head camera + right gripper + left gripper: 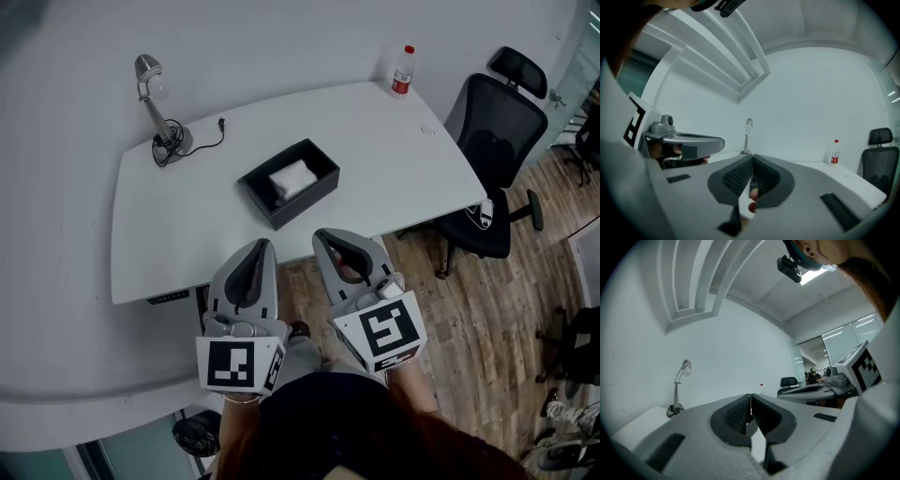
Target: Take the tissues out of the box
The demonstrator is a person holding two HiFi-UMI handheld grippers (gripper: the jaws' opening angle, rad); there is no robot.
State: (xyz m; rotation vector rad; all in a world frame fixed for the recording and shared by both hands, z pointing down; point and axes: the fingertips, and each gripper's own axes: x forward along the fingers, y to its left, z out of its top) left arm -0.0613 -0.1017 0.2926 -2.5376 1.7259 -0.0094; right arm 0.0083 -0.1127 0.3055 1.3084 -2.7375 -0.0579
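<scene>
While nothing was gripped, the whole job lay ahead

Although the white wad of tissues (pixel 292 178) lay plainly inside the black, open-topped rectangular box (pixel 302 208) near the middle of the white curved table (pixel 178 234), neither tool was close to it. The grey left gripper (pixel 263 246) and the grey right gripper (pixel 322 234) hovered side by side off the table's near edge, over the wooden floor (pixel 450 309), with their tips pointed towards the box. Each gripper view showed the ribbed dark pads meeting at the tips: both sets of jaws were closed, with nothing between them.

As things lay, the step in hand looked like the approach, not yet begun. The next move seemed to call for carrying one gripper forward over the box, parting its jaws, lowering them into the opening and pinching the tissues near the top so they would lift clear of the walls. Since the box sat askew to the table edge and looked light, the other gripper might need to steady a wall. The silver desk lamp (pixel 155 103) and the red-capped bottle (pixel 402 71) stood well apart from that path
</scene>
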